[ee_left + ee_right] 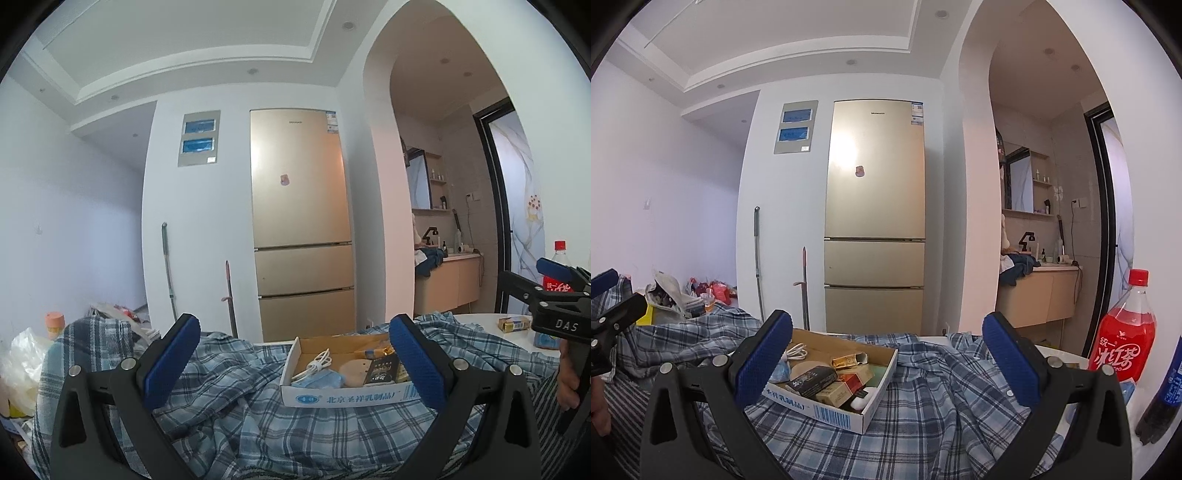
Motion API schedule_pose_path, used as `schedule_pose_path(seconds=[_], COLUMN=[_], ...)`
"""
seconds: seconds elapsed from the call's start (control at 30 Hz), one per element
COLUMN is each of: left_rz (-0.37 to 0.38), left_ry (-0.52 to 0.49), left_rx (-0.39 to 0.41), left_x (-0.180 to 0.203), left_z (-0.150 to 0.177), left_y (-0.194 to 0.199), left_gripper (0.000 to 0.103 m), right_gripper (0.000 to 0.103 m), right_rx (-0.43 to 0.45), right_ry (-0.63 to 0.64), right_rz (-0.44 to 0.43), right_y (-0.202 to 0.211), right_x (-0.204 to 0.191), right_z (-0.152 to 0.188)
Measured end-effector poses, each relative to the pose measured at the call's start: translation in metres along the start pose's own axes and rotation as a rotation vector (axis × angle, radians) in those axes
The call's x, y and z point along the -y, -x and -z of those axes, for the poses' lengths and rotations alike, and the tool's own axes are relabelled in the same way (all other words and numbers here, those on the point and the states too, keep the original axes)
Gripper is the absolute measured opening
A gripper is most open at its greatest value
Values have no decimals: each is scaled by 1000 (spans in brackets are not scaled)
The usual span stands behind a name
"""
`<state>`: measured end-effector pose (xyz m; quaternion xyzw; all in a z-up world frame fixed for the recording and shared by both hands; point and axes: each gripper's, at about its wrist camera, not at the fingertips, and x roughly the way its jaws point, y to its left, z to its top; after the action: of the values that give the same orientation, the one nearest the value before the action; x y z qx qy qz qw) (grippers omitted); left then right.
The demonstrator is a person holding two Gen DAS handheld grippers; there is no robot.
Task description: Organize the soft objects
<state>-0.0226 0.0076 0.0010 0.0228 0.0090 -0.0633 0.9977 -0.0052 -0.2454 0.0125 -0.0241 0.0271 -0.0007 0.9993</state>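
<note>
A blue-and-white plaid cloth [258, 424] lies rumpled over the counter [484, 323], spreading across most of its top and bunching up in folds. On the cloth sits a shallow cardboard box [347, 397] with blue printing on its front wall; this box serves as the landmark here.

Inside the box lie a coiled white cable [317, 363], a crumpled light-blue face mask [321, 380], a round tan disc [352, 371] and a dark packet [380, 371], with a few small cartons [842, 391] packed beside them. What some of the smaller items are is hard to tell at this angle.

The left gripper [291, 369] hovers just in front of the box, its blue-padded fingers [173, 362] spread wide apart and holding nothing; the box's near wall shows between them, closer to the right finger. The right gripper [886, 365] is also spread wide and empty, with the box near its left finger and bare plaid cloth between the pads. In the left wrist view the right gripper appears well to the right of the box, a hand [567, 380] wrapped around its handle.

To the right of the box, past the cloth's edge, stand a red drink bottle [1123, 332] and a dark bottle [1167, 398] on the white counter. Behind the box, against the far wall, stands a gold fridge [299, 221], with two long handles [168, 273] leaning left of it.
</note>
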Motion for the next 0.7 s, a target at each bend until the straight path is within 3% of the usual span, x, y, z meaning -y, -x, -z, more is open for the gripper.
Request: schedule_pose_path(seconds=[0.7], left_rz=[-11], left_ry=[12], left_rx=[4], left_x=[-4], left_z=[0], left_y=[1], left_gripper=[103], right_gripper=[103], right_rx=[5], right_ry=[13], right_rz=[-12], right_y=[2], right_x=[-1], right_z=[0])
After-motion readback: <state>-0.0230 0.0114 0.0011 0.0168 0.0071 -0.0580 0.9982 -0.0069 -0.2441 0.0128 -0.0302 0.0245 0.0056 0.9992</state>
